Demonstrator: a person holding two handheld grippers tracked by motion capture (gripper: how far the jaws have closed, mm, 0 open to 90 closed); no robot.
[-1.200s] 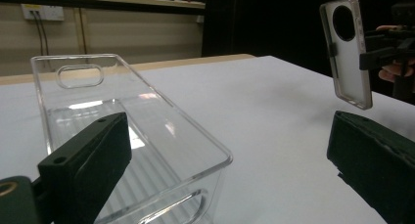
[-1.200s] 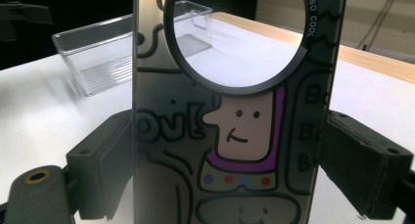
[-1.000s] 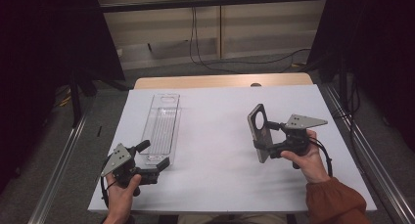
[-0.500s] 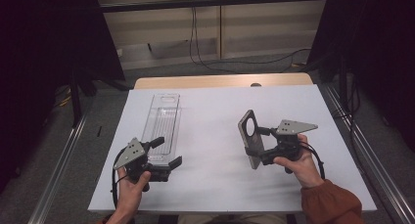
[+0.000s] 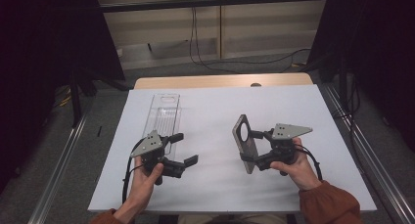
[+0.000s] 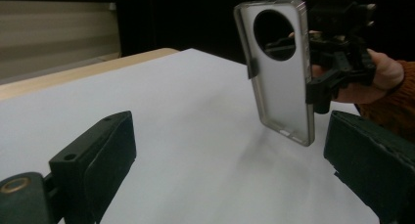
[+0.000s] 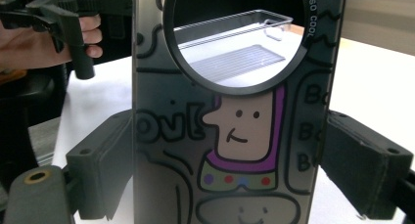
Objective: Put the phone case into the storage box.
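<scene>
- Nearest the table's front edge, the left hand holds the left gripper low over the white table, at the near left.
- Its jaws are spread wide with nothing between them; in the left gripper view only bare table lies in the gap.
- On the near right, the right hand holds the right gripper, pinching a phone case by its two long edges.
- That phone case is held upright, clear of the table, its lower end just above the surface and its round camera hole at the top.
- From the right gripper view, the case's printed side shows a cartoon face with a purple collar and black doodle lettering.
- Between the two grippers lies only bare table; they are well apart, and the left gripper's open jaws point toward the case.
- Farther back on the left, a clear plastic tray lies flat and lengthwise on the table, its near end just beside the left gripper.
- Through the case's hole in the right gripper view, that tray is seen.
- Past the table's far edge is a wooden strip, then cables on the floor.
</scene>
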